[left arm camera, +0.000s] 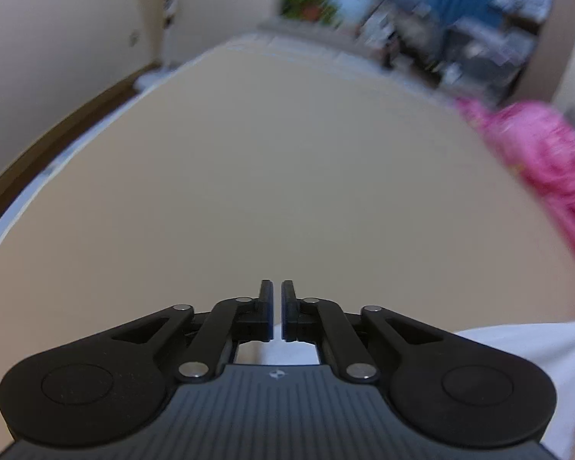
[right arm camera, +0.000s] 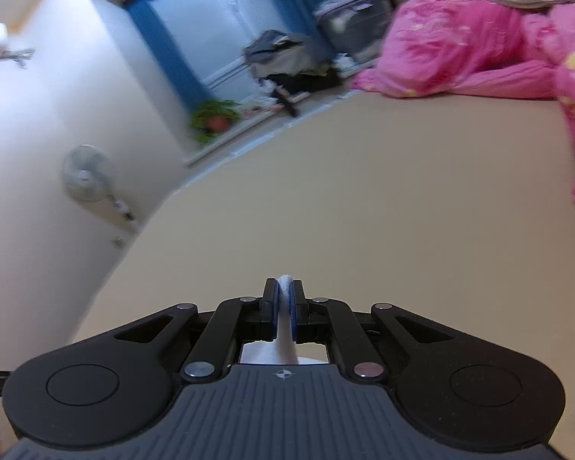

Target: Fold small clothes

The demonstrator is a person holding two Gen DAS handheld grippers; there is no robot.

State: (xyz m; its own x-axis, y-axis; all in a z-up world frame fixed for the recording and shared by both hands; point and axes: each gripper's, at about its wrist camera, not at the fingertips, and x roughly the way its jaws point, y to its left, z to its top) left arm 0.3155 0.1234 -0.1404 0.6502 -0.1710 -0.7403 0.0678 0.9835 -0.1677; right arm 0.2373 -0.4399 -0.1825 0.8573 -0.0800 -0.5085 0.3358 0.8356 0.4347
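Note:
A white garment (left arm camera: 525, 349) lies on the beige bed surface (left arm camera: 268, 176), at the lower right of the left wrist view and under the left gripper's body. My left gripper (left arm camera: 276, 291) hovers above the bed with its jaws nearly together and nothing seen between them. My right gripper (right arm camera: 286, 287) is shut on a fold of white garment (right arm camera: 285, 306) that sticks up between the blue pads and hangs down below the fingers. The right wrist view is tilted.
A pink floral quilt (right arm camera: 460, 42) is bunched at the far right of the bed (right arm camera: 364, 199); it also shows in the left wrist view (left arm camera: 536, 153). Beyond the bed are a potted plant (right arm camera: 214, 119), a wall fan (right arm camera: 86, 178), blue curtains and clutter.

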